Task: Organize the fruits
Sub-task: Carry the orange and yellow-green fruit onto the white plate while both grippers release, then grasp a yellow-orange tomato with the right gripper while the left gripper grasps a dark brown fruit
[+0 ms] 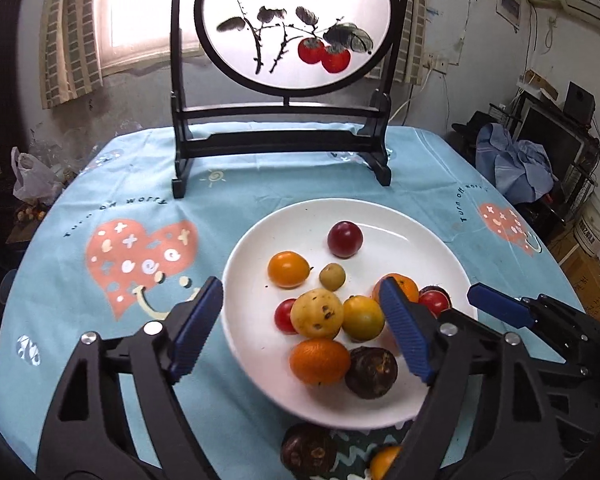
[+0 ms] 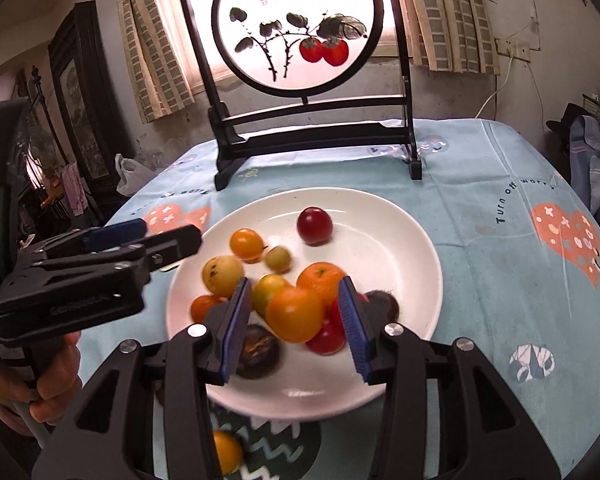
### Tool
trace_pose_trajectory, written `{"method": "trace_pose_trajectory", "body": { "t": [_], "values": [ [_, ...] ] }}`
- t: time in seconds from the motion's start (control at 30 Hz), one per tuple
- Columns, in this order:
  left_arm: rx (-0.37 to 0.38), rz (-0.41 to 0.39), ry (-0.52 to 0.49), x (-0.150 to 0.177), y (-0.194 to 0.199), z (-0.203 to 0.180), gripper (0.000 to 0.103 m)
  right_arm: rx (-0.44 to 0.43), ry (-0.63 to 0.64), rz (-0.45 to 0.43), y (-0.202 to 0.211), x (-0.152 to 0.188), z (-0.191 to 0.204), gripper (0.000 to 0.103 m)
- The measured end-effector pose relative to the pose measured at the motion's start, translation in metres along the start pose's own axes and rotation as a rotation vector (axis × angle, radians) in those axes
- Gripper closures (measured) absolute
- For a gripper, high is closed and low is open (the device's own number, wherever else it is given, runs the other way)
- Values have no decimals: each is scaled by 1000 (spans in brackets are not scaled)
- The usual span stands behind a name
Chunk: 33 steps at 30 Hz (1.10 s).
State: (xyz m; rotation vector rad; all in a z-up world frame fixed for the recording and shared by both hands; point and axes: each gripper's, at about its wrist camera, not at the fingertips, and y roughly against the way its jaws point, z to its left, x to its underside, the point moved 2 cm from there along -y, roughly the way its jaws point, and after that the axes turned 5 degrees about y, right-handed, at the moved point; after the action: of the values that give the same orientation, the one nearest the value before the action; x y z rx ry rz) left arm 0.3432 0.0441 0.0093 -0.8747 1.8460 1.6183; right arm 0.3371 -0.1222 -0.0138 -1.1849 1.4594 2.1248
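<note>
A white plate on the blue tablecloth holds several small fruits: a dark red plum, oranges, yellow ones, red tomatoes and a dark brown fruit. My left gripper is open and empty, its jaws wide apart over the plate's near side. My right gripper has an orange fruit between its jaws above the plate; the fruit looks blurred and I cannot tell whether the pads touch it. A dark brown fruit and an orange one lie on the cloth before the plate.
A black wooden stand with a round painted screen stands at the back of the table. The right gripper shows at the plate's right edge in the left wrist view. The left gripper shows at the plate's left in the right wrist view.
</note>
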Motion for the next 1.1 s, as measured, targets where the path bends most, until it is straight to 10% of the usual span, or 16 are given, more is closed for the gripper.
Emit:
{"method": "trace_pose_trajectory", "body": {
  "t": [0.4, 1.1],
  "values": [
    [-88, 58, 168, 88, 32, 57, 4, -52, 89, 107, 14, 76, 48, 45],
    [-132, 51, 221, 91, 37, 68, 4, -39, 154, 201, -17, 92, 63, 45]
  ]
}}
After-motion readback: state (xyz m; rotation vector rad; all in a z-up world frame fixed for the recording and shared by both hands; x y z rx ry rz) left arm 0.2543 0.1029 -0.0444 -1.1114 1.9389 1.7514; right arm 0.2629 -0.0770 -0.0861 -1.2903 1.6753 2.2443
